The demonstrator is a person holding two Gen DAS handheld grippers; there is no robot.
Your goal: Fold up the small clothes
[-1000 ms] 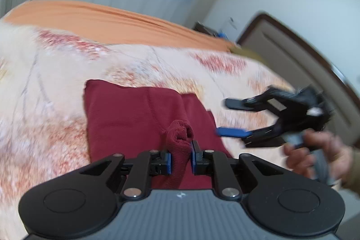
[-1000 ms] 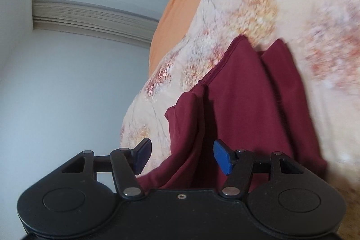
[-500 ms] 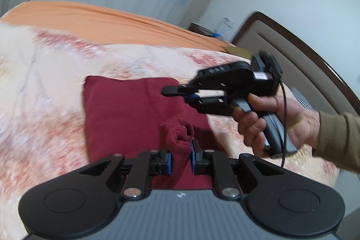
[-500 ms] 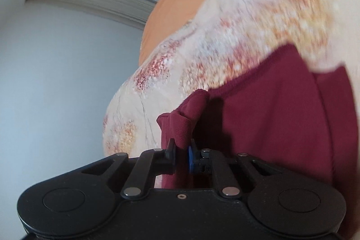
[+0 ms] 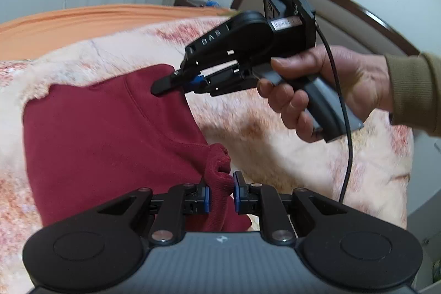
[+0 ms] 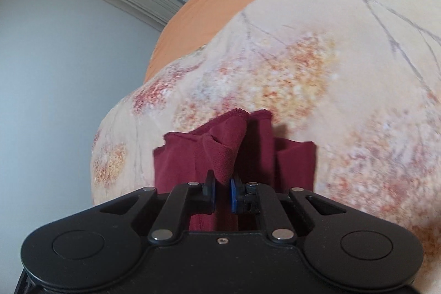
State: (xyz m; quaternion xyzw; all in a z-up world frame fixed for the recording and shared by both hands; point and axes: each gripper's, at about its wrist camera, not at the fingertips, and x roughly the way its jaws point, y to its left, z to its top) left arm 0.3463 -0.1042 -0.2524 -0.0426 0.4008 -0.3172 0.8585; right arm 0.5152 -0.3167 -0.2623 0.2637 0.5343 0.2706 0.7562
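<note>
"DAS" lettering marks right gripper [image 5: 176, 81] (pinching maroon garment [image 5: 110, 128]).

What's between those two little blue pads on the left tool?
A bunched fold of the dark red garment, pinched between the left gripper pads, seen in the left wrist view.

Left claw [image 5: 220, 192] and right claw [image 6: 222, 193] both pinched closed, angled downward, right hand [image 5: 325, 90] around its handle
</note>
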